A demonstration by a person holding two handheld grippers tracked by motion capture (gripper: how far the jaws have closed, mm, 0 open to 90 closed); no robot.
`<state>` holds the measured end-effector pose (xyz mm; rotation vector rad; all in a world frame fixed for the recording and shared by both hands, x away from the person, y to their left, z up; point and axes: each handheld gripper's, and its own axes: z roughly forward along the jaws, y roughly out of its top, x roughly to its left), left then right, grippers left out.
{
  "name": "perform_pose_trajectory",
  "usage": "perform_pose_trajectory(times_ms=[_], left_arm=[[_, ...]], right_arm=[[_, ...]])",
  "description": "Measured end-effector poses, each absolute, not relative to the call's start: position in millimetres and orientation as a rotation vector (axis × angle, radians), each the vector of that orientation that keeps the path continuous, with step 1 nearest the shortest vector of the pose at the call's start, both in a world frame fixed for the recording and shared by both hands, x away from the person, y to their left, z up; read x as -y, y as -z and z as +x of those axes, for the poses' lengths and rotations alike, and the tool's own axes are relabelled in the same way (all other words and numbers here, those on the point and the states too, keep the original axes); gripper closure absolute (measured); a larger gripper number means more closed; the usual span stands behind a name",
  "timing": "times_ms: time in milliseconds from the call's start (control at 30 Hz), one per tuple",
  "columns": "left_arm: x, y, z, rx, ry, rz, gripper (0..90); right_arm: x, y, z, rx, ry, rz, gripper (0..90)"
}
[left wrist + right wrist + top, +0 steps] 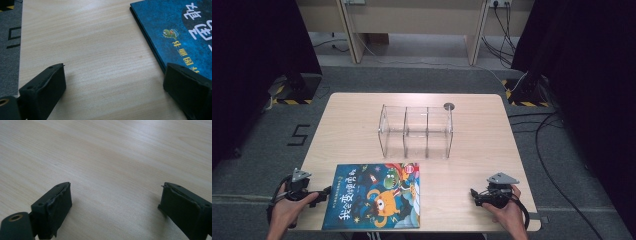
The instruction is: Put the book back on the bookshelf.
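Blue picture book flat on table; both tools released: left tool beside it, right tool apart. Step: approach. Next, likely: grasp the book's edge.

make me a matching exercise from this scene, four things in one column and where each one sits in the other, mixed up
Things:
1. picture book
2. clear acrylic organizer
3. left gripper
4. right gripper

Places:
A. near right part of the table, open, over bare wood
B. middle of the table, standing upright, three compartments
C. flat at the near edge, cover up
D. just beside the book's left edge, open

Pairs: 1-C, 2-B, 3-D, 4-A
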<state>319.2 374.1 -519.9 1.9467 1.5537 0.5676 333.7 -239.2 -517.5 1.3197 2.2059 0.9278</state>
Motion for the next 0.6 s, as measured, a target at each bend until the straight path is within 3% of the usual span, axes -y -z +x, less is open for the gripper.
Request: perform_pose_trajectory(times_ms=[133,267,600], left_arm=[[-373.8,517.7,318.5,-1.545,-0.552,1.967,5.7],[-373.0,513.5,318.3,-1.518,-0.541,1.994,18.6],[-363.5,503.6,316.6,-1.493,-0.538,1.999,23.7]], right_arm=[[242.4,515.7,334.4,-2.194,-0.921,1.342,17.2],[243.3,514.5,334.6,-2.193,-0.913,1.356,18.5],[243.0,512.1,335.0,-2.201,-0.938,1.387,21.4]])
